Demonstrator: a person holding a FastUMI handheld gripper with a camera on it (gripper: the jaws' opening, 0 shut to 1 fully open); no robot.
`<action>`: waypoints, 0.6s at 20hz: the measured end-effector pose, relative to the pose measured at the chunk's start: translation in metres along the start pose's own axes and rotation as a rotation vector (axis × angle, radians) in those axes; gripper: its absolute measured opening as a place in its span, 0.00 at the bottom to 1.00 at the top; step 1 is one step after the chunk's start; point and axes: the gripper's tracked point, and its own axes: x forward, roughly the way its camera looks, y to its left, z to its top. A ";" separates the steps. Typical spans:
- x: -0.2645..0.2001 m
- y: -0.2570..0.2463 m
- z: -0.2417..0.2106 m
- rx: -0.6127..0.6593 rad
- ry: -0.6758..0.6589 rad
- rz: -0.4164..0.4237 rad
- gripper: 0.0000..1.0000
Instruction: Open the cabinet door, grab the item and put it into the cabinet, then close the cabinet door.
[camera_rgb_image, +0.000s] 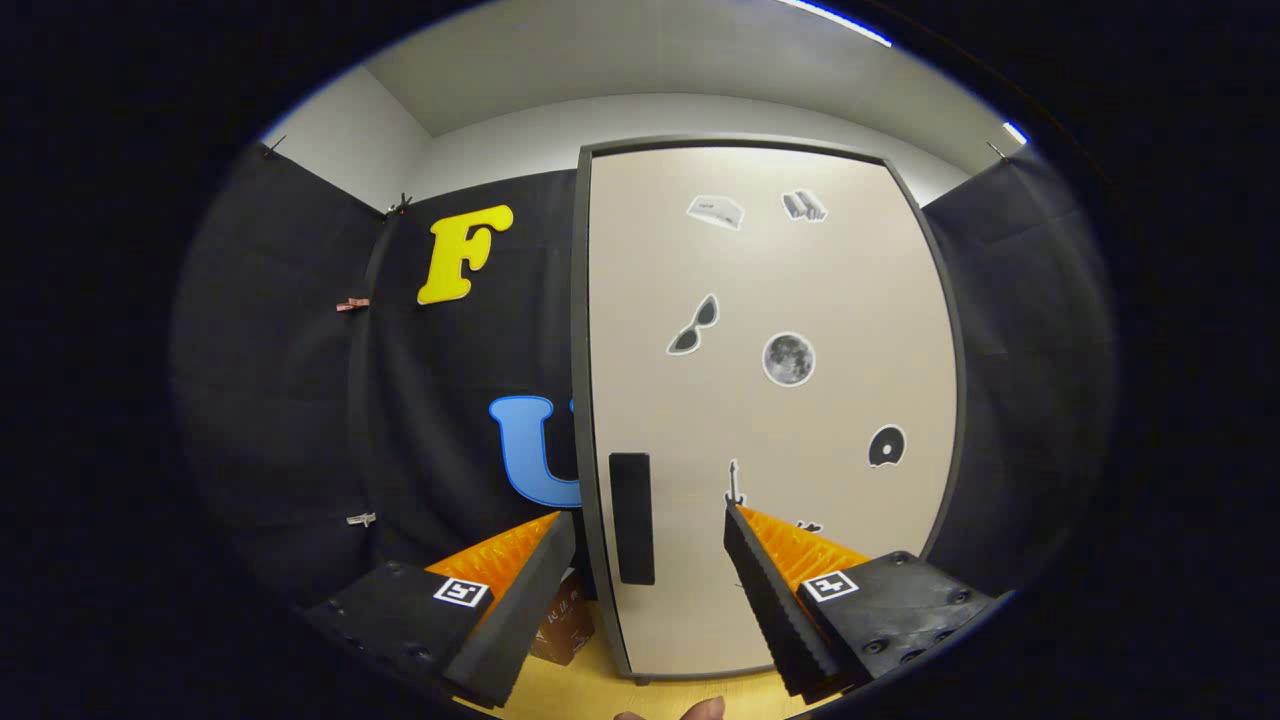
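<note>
Fingertips of a hand (690, 711) show just beneath the gripper (650, 525). Its fingers stand spread, empty, flanking the dark handle (631, 517) of the closed cabinet door (770, 400).

Staged recording booth inside a plain room: black cloth wall (300, 400) clipped up on both sides, pale sticker-dotted cabinet door (770, 400) shut, wooden tabletop (590, 690) below, white ceiling and strip lights overhead.
</note>
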 end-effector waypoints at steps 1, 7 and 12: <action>0.012 0.001 -0.005 -0.006 0.000 -0.009 0.97; 0.067 0.001 -0.033 -0.006 0.034 -0.056 0.83; 0.085 -0.003 -0.043 0.025 0.063 -0.099 0.54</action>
